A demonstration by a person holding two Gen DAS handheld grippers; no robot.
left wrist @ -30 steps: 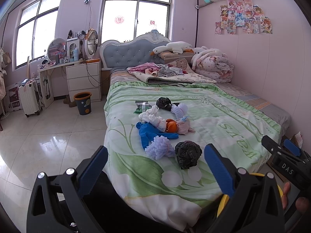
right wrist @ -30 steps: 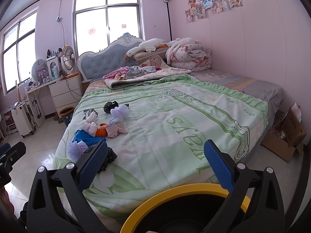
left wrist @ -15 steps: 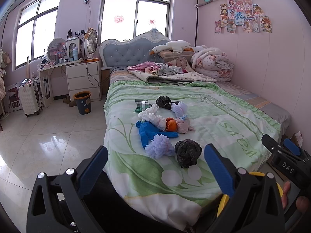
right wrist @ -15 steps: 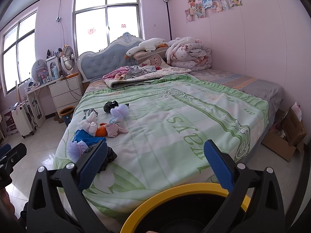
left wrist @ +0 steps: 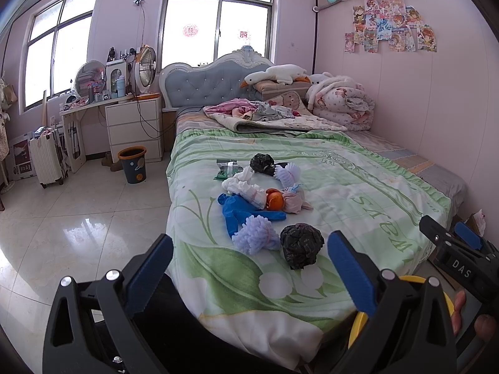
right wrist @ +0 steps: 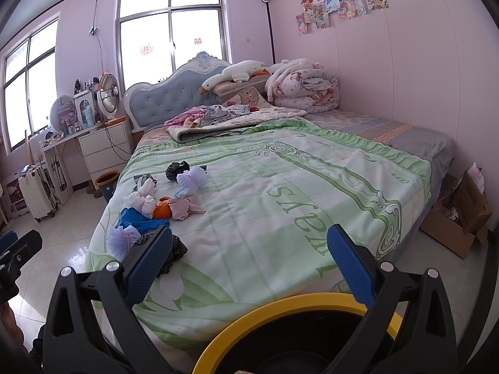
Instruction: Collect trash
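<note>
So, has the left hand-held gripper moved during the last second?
No. In the left wrist view, the left hand-held gripper frames the black crumpled bag and the green bedspread just as before, so it has stayed in place.

White letters "DAS" stand on the black body of the right claw [left wrist: 461,249]. The green bedspread [right wrist: 280,187] carries large letters, not clearly legible.

A white goose plush [left wrist: 274,74] lies on pillows against the blue tufted headboard [left wrist: 202,85]. A rolled floral quilt [left wrist: 340,101] sits in the corner by the pink wall. A fan [left wrist: 146,70] stands on the white drawer unit [left wrist: 134,127], and a white suitcase [left wrist: 46,157] stands upright on the tiled floor [left wrist: 62,218]. A cardboard box [right wrist: 458,218] sits beside the bed.
</note>
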